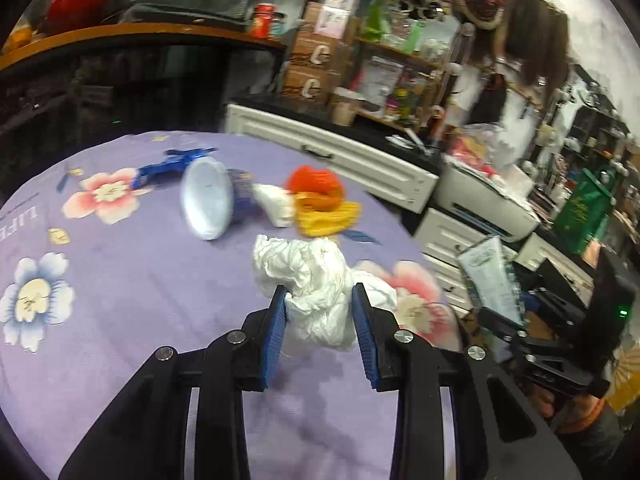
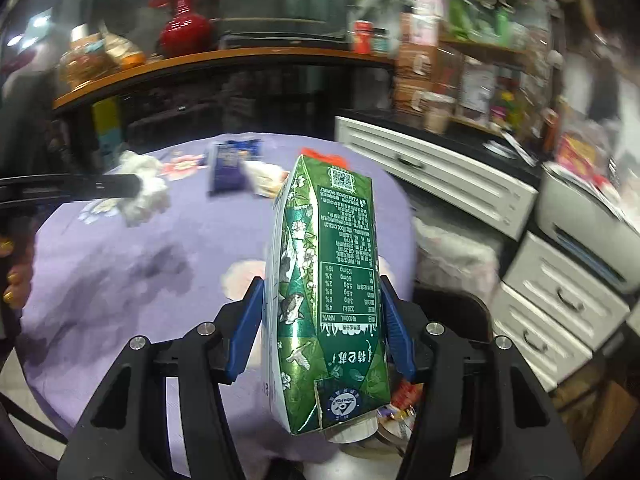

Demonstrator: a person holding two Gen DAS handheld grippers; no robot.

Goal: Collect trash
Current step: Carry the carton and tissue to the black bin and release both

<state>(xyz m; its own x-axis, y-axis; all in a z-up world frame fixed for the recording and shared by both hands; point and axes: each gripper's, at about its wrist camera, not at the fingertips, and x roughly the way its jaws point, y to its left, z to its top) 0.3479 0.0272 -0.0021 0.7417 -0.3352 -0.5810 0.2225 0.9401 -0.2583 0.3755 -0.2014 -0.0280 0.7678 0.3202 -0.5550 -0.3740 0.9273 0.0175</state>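
My left gripper (image 1: 319, 295) is shut on a crumpled white tissue (image 1: 316, 280) just above the purple floral tablecloth (image 1: 132, 280); it also shows in the right wrist view (image 2: 146, 190). My right gripper (image 2: 322, 292) is shut on a green drink carton (image 2: 328, 292), held past the table's right edge; the carton shows in the left wrist view (image 1: 490, 276). On the table lie a white oval dish (image 1: 208, 200), a blue wrapper (image 1: 176, 164), a white tissue pack (image 1: 276, 204) and orange and yellow scraps (image 1: 320, 200).
White drawer cabinets (image 1: 360, 164) and a printer (image 1: 488, 200) stand to the right of the table. A dark counter with a red vase (image 2: 184, 24) runs behind. A dark bin with trash (image 2: 400, 408) sits below the carton.
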